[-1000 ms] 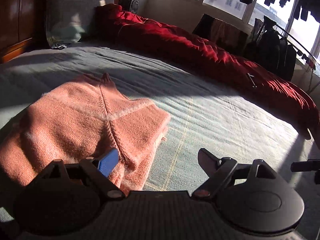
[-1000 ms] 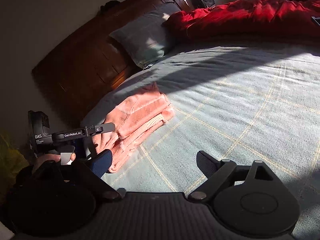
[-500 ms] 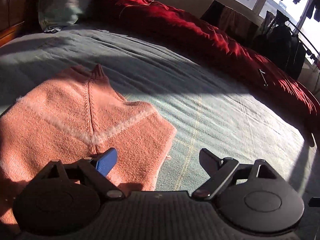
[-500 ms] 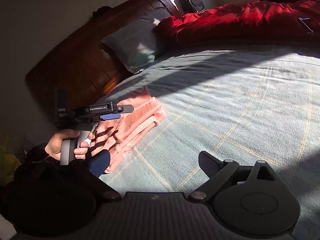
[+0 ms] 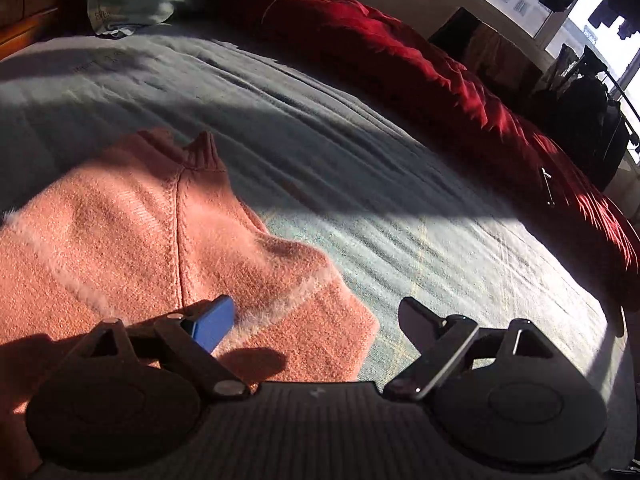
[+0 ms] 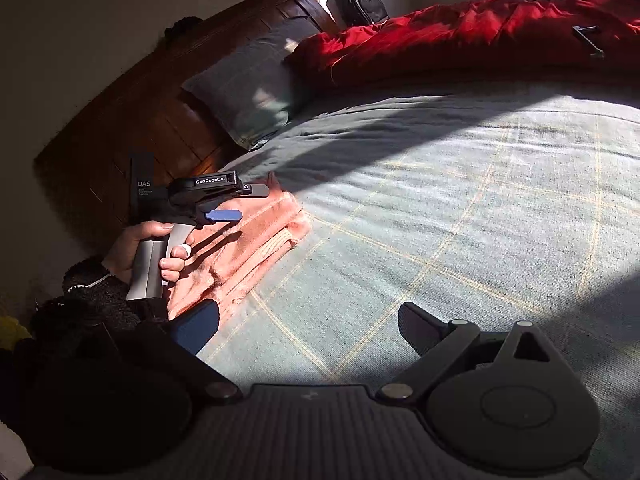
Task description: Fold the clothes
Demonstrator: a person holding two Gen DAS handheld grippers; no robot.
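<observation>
A folded salmon-pink knit sweater point(image 5: 132, 240) lies on the grey-green bedspread point(image 5: 400, 216), near the bed's left side. My left gripper point(image 5: 316, 320) hovers open just over the sweater's near right corner; the blue finger is above the knit, the black one above the bedspread, nothing between them. In the right wrist view the same sweater point(image 6: 256, 248) sits at the left, with the left gripper point(image 6: 248, 202) held over it by a hand point(image 6: 148, 248). My right gripper point(image 6: 308, 326) stands open above bare bedspread point(image 6: 460, 208), to the right of the sweater.
A rumpled red duvet point(image 5: 420, 68) runs along the far side of the bed. A grey pillow point(image 6: 248, 88) leans on the dark wooden headboard point(image 6: 132, 116). A black bag point(image 6: 360, 2) sits by the window. Dark clothes point(image 5: 584, 120) hang at the right.
My left gripper has moved forward over the sweater, which now fills more of its view. In the right wrist view the hand carried it up onto the sweater. The right gripper barely moved.
</observation>
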